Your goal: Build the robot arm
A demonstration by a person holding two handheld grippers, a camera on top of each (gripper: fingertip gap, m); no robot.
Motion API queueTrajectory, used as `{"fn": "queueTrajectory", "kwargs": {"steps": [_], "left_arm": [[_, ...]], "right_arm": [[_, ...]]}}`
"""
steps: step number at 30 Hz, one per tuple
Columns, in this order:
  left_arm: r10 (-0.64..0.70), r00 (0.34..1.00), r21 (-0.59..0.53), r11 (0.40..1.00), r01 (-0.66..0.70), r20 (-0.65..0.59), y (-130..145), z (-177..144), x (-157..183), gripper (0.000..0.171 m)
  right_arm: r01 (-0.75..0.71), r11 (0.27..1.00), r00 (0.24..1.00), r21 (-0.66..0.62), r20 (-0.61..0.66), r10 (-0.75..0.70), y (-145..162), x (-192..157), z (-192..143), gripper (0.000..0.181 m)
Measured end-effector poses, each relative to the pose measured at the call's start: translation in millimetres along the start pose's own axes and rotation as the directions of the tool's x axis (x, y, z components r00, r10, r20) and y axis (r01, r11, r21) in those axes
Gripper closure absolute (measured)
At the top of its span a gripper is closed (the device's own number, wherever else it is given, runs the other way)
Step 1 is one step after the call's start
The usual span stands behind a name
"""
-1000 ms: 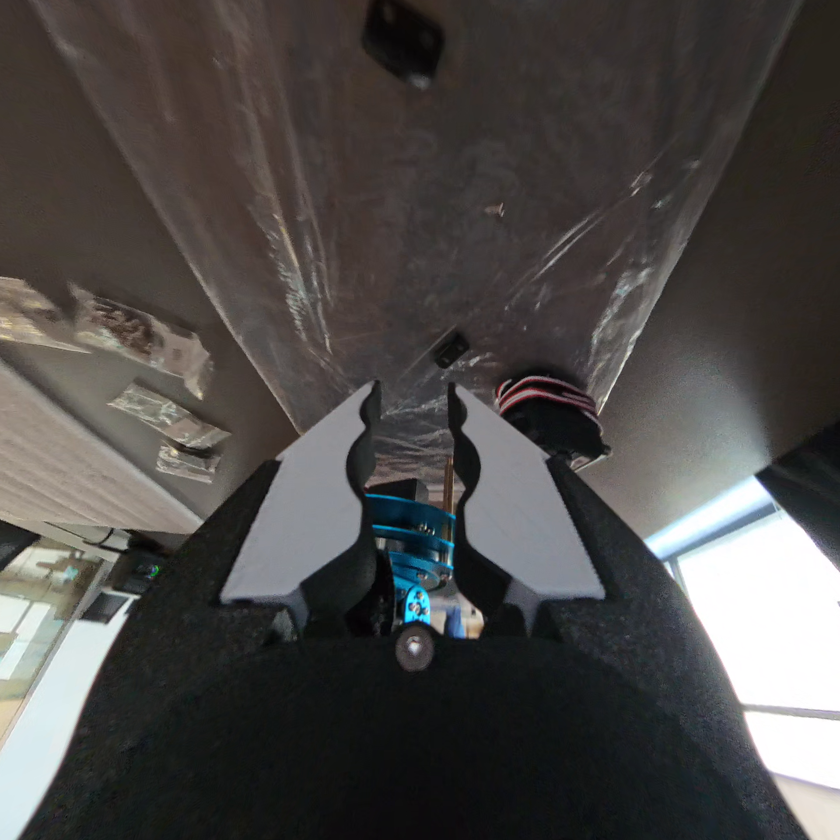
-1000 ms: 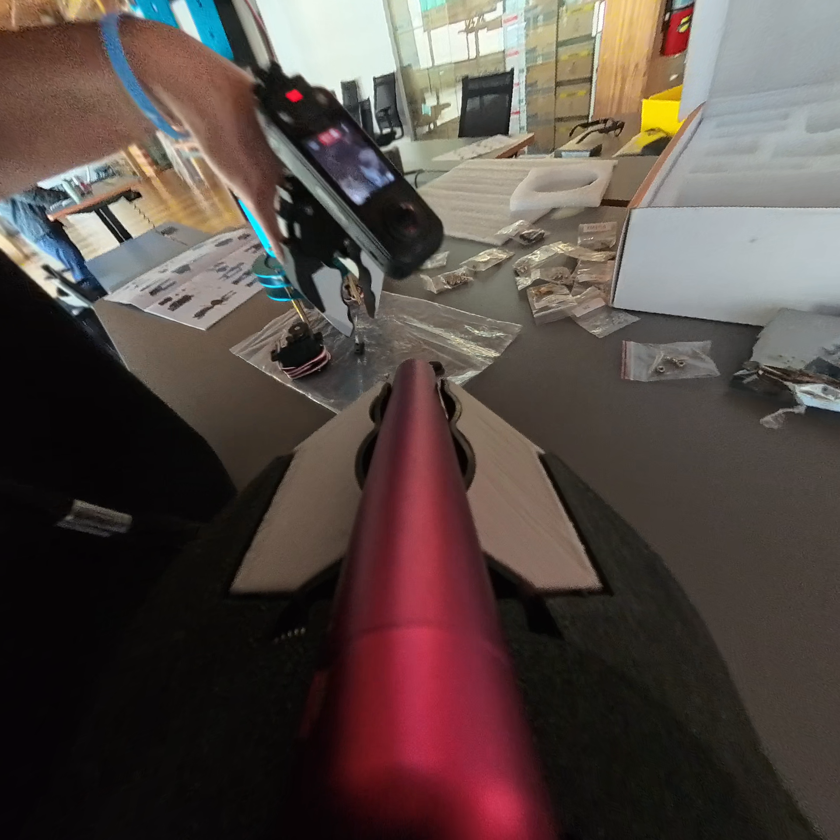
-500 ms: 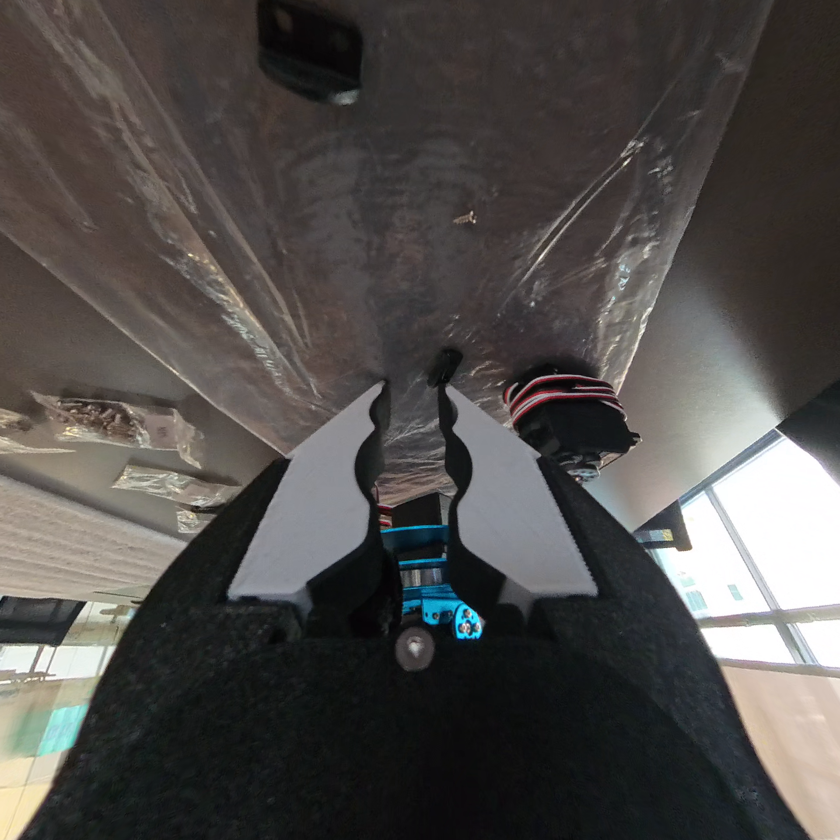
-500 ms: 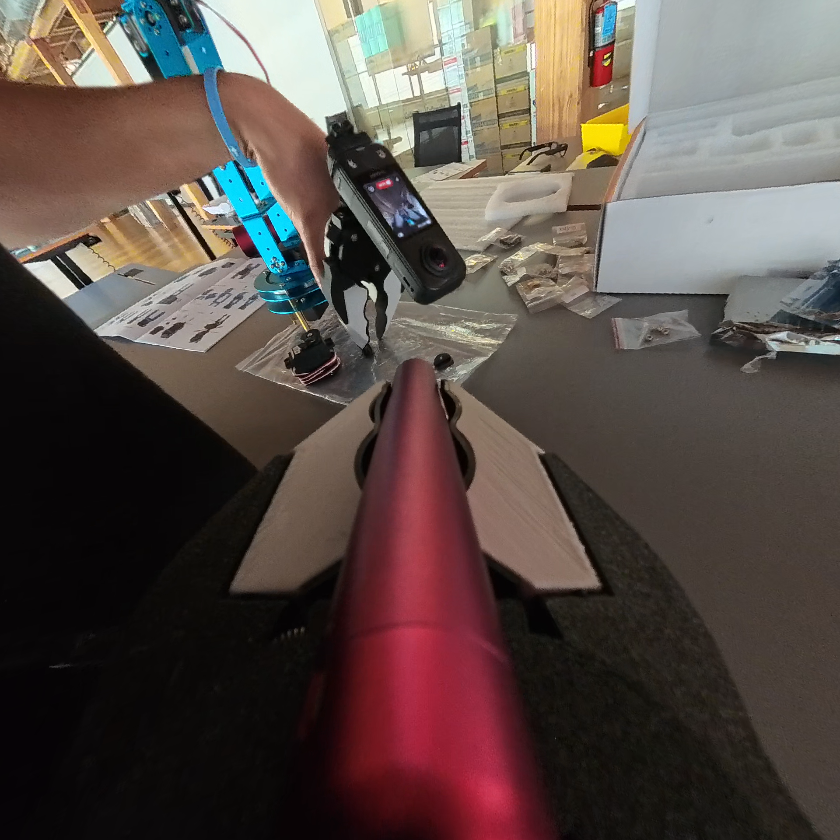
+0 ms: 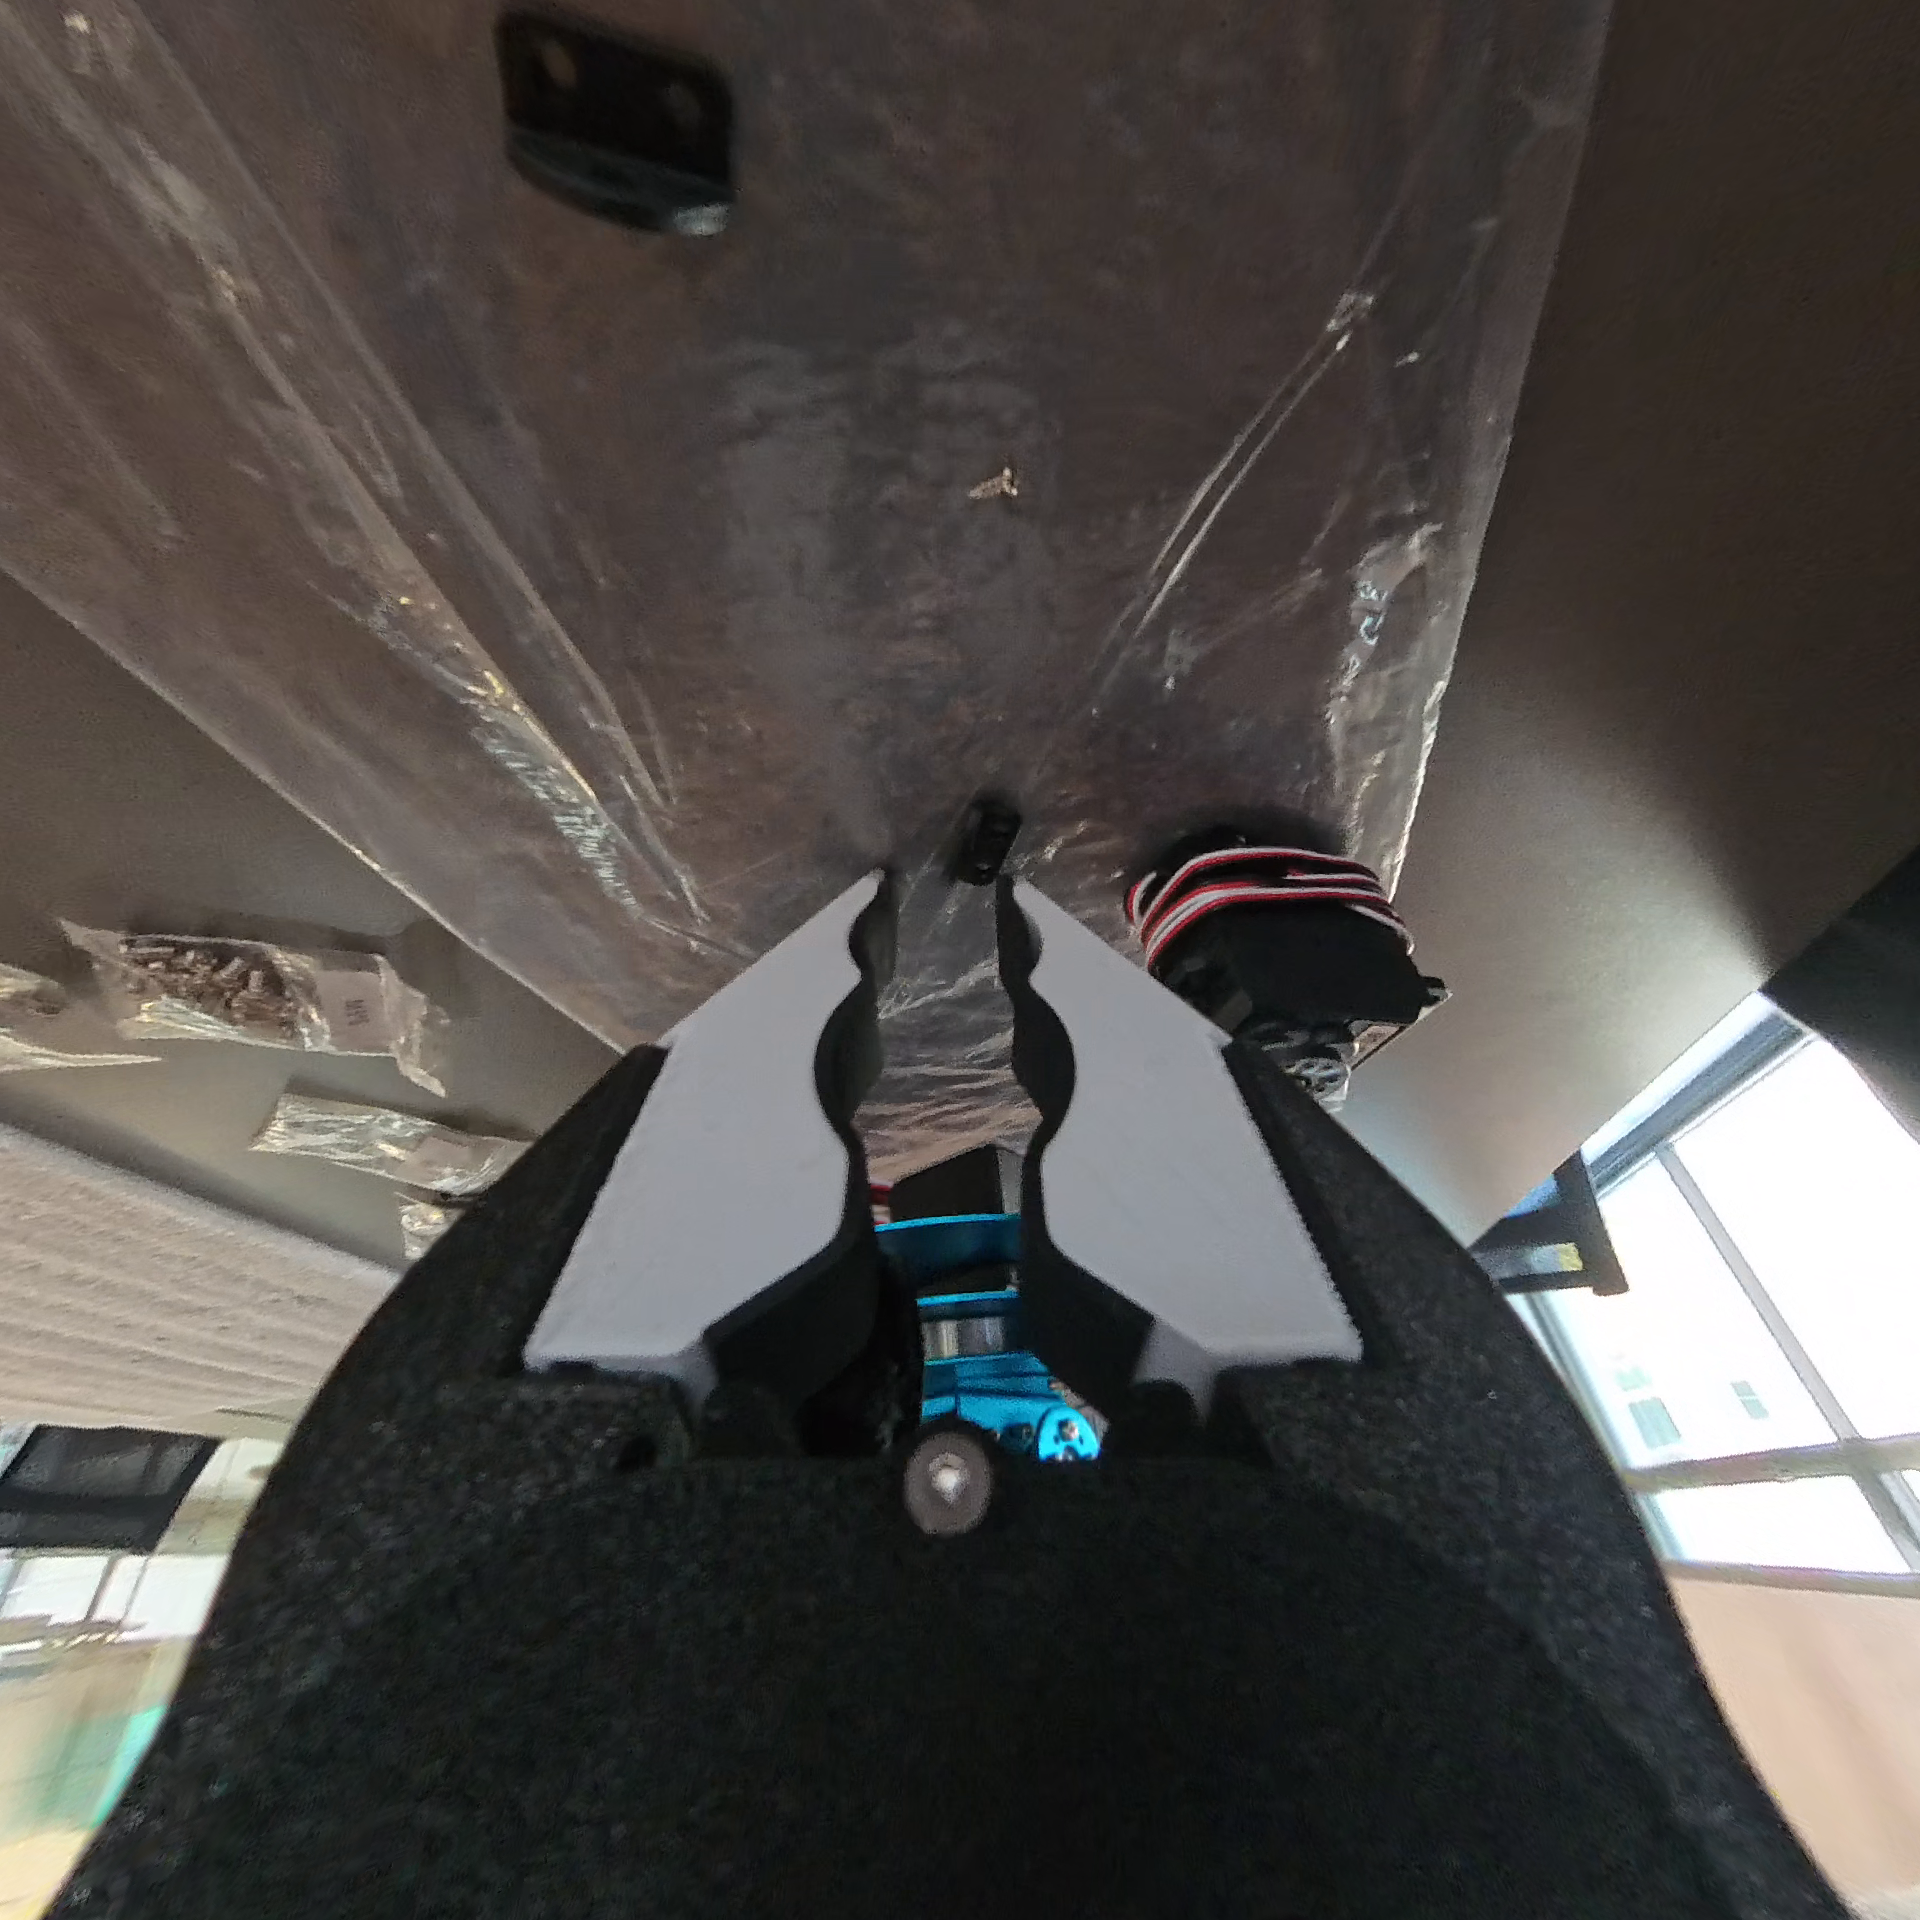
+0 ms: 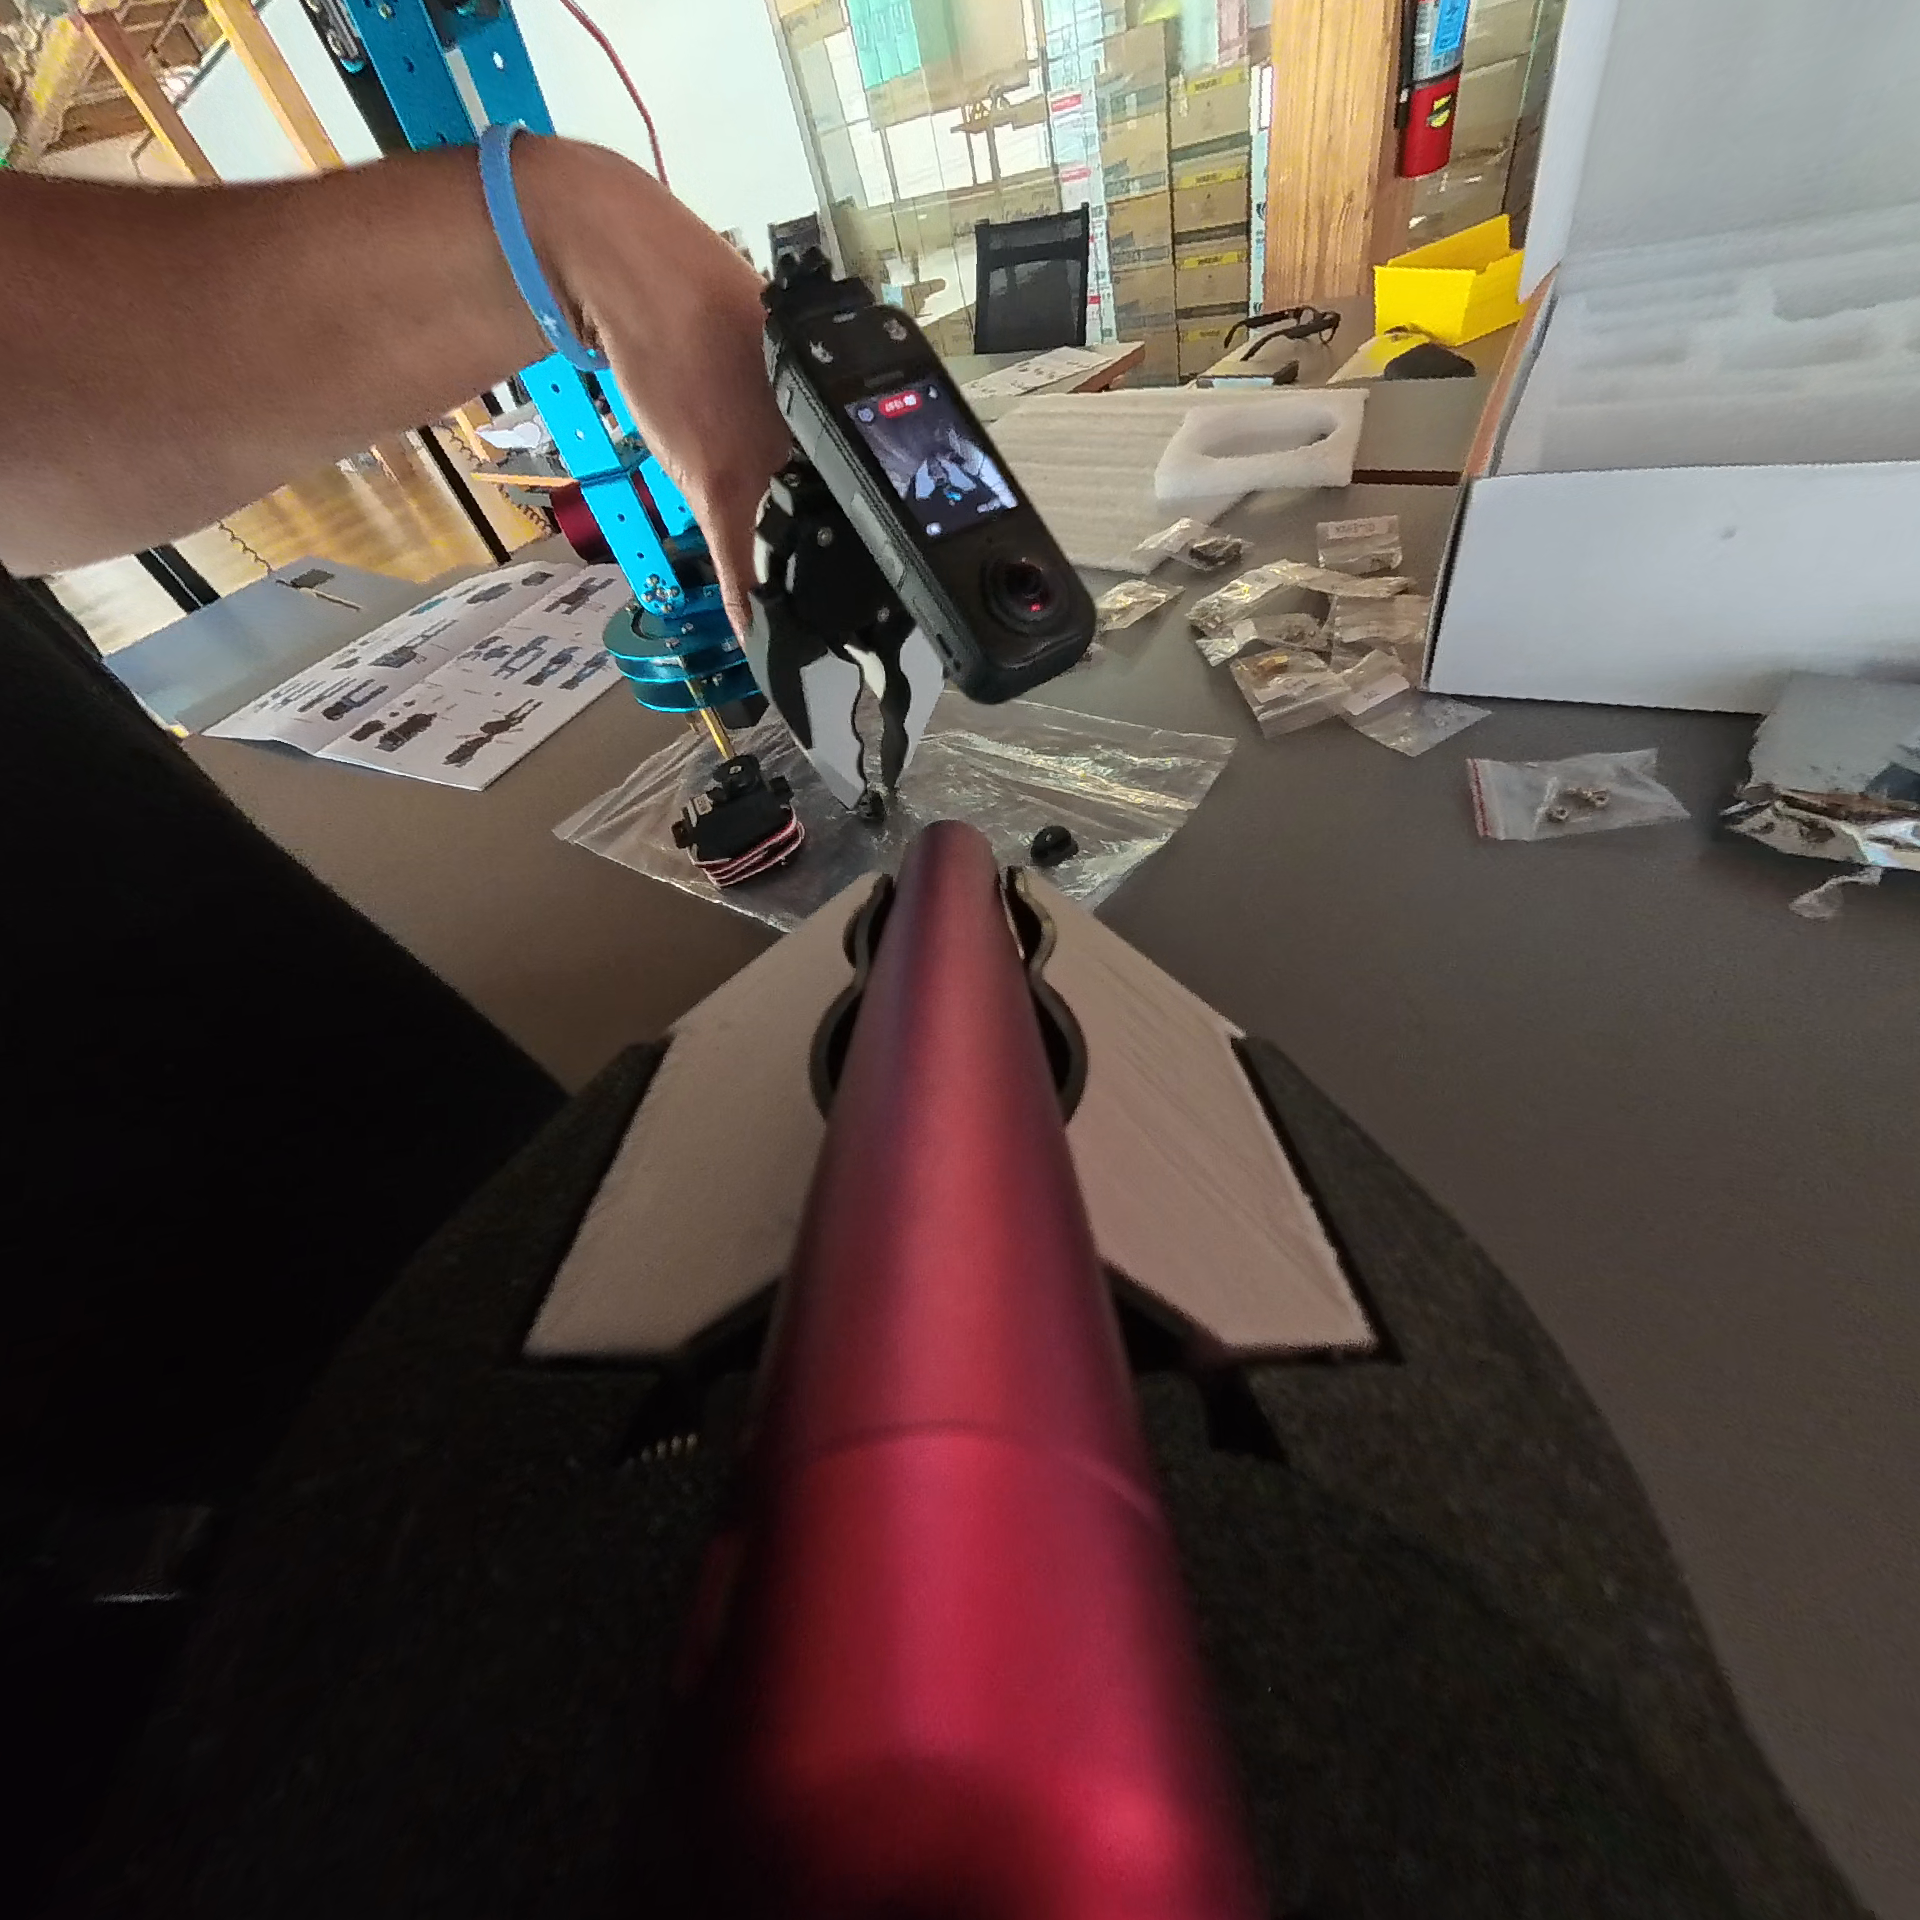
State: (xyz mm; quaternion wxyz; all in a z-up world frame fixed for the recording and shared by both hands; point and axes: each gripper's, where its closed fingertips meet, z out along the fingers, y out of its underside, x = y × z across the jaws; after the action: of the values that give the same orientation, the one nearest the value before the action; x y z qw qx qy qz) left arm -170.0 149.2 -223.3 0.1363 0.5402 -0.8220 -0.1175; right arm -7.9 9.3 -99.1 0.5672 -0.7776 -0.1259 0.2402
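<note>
Your left gripper [image 5: 940, 883], jaws apart, sits over the small black part [image 5: 985, 836], maybe touching; centre it, squeeze slow. Right gripper [image 6: 951, 883] clamps the red handle [image 6: 951, 1299].

Beyond your work you had an open white box [image 6: 1662, 582] at the far right of the grey table [image 6: 1455, 1039], with small clear parts bags [image 6: 1309, 644] scattered just beside it. A white foam block [image 6: 1257, 452] lay farther back, and an instruction sheet [image 6: 436, 675] sat at the left edge
</note>
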Motion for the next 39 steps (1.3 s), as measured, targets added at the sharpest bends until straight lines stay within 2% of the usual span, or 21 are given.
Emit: {"fn": "queueTrajectory", "kwargs": {"steps": [3,5,14,15,17,20,23,24,25,31,33,36,39], "left_arm": [[-0.023,1.0,0.025,0.999,0.022,0.012,-2,0,-7,0.168],[-0.007,1.0,0.053,0.999,0.008,-0.014,-4,-1,-2,0.171],[-0.091,0.995,0.204,0.976,0.08,0.045,-16,-19,-2,0.171],[-0.105,0.993,0.21,0.973,0.091,0.055,-16,-18,-4,0.17],[-0.124,0.991,0.201,0.973,0.112,0.048,-14,-13,-3,0.146],[-0.131,0.991,0.216,0.969,0.12,0.034,-16,-8,-1,0.145],[-0.13,0.991,0.23,0.966,0.12,0.027,-18,-6,0,0.148],[-0.127,0.992,0.239,0.964,0.118,0.025,-19,-6,1,0.158],[-0.124,0.992,0.247,0.962,0.114,0.027,-19,-7,1,0.161],[-0.19,0.982,0.27,0.946,0.18,0.012,-16,-8,3,0.167],[-0.242,0.97,0.32,0.92,0.227,0.009,-18,-15,0,0.167],[-0.329,0.942,0.44,0.838,0.322,-0.064,-25,-31,2,0.167],[-0.43,0.881,0.591,0.665,0.457,-0.197,-41,-59,7,0.167]], "right_arm": [[0.001,1.0,1.0,-0.001,0.0,-0.001,-1,-1,2,0.159],[-0.008,1.0,1.0,0.002,0.004,0.008,0,-1,4,0.159],[0.0,1.0,1.0,-0.021,0.019,0.0,2,-3,14,0.159],[0.005,1.0,1.0,-0.019,0.016,-0.004,1,-1,15,0.159],[0.011,1.0,1.0,-0.015,0.009,-0.011,-1,1,16,0.159],[0.022,0.999,1.0,-0.026,0.009,-0.022,-1,3,17,0.159],[0.025,0.999,1.0,-0.028,0.012,-0.024,-1,4,17,0.159],[0.024,0.999,1.0,-0.029,0.015,-0.023,-1,4,17,0.159],[0.024,0.999,1.0,-0.03,0.018,-0.023,-1,4,17,0.159],[0.031,0.999,0.999,-0.033,0.039,-0.03,-2,1,23,0.159],[0.032,0.999,0.998,-0.026,0.05,-0.031,-4,0,26,0.159],[0.037,0.999,0.998,-0.025,0.06,-0.036,-4,-1,34,0.159],[0.034,0.999,0.998,0.001,0.054,-0.034,-9,0,40,0.159]]}}
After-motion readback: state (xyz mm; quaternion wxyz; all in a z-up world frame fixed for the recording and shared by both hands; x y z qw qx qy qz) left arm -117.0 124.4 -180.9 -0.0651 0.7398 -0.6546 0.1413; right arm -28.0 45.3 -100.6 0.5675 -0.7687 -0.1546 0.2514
